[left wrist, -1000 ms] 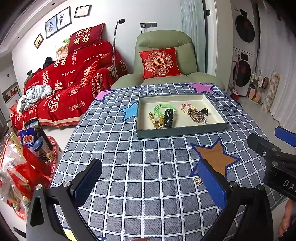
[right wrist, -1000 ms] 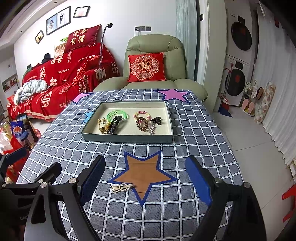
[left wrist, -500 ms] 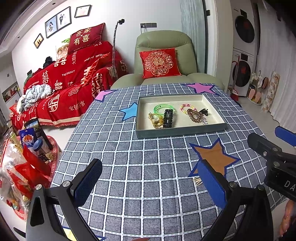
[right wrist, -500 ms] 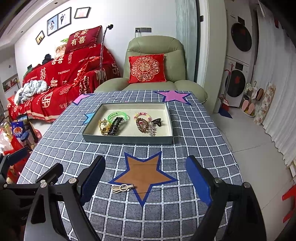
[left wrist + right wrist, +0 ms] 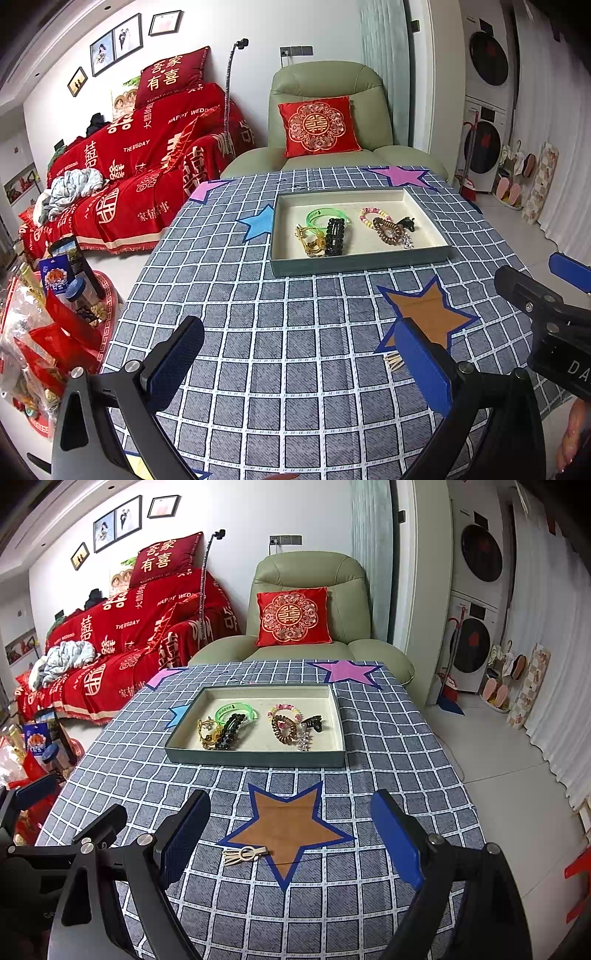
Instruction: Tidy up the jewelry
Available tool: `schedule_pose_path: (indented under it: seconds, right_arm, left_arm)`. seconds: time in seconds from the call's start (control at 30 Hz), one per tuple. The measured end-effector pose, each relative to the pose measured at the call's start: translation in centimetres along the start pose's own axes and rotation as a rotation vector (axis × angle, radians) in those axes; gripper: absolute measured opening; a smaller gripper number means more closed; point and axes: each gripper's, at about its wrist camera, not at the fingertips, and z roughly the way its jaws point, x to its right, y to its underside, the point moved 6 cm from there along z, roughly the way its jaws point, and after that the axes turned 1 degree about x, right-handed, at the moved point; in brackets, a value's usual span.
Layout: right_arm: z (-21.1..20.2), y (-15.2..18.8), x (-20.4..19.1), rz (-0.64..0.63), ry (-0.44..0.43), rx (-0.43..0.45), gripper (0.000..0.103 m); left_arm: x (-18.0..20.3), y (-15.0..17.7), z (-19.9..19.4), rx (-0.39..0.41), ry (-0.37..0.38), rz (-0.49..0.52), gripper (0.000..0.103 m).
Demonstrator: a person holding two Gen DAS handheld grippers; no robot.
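Note:
A grey-green tray [image 5: 255, 757] sits mid-table and holds a green bangle [image 5: 236, 712], a gold clip [image 5: 207, 731], a black beaded clip [image 5: 229, 731], a beaded bracelet [image 5: 284, 709], a brown coil tie [image 5: 284, 729] and a black claw clip [image 5: 313, 723]. The tray also shows in the left wrist view [image 5: 358, 258]. A cream hair clip [image 5: 244, 854] lies on the cloth at the brown star's [image 5: 288, 830] near left tip, between my right gripper's [image 5: 291, 843] open fingers. My left gripper [image 5: 299, 365] is open and empty; the clip [image 5: 393, 361] peeks beside its right finger.
The table has a blue checked cloth with pink [image 5: 349, 670] and blue [image 5: 258, 223] stars. A green armchair [image 5: 306, 602] stands behind it, a red sofa [image 5: 122, 635] at the left, bags on the floor [image 5: 40, 332] at the left, and washers [image 5: 476, 616] at the right.
Both grippers have drifted very slightly; the right view has edged back a touch from the tray. Nothing was taken or let go.

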Motion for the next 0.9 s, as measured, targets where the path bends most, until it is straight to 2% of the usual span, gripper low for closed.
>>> schedule_pose_path:
  seconds: [0.9]
  right_arm:
    - [0.08, 0.18, 0.0, 0.0, -0.001, 0.001, 0.09]
  left_arm:
    - [0.07, 0.01, -0.03, -0.003, -0.002, 0.0, 0.103]
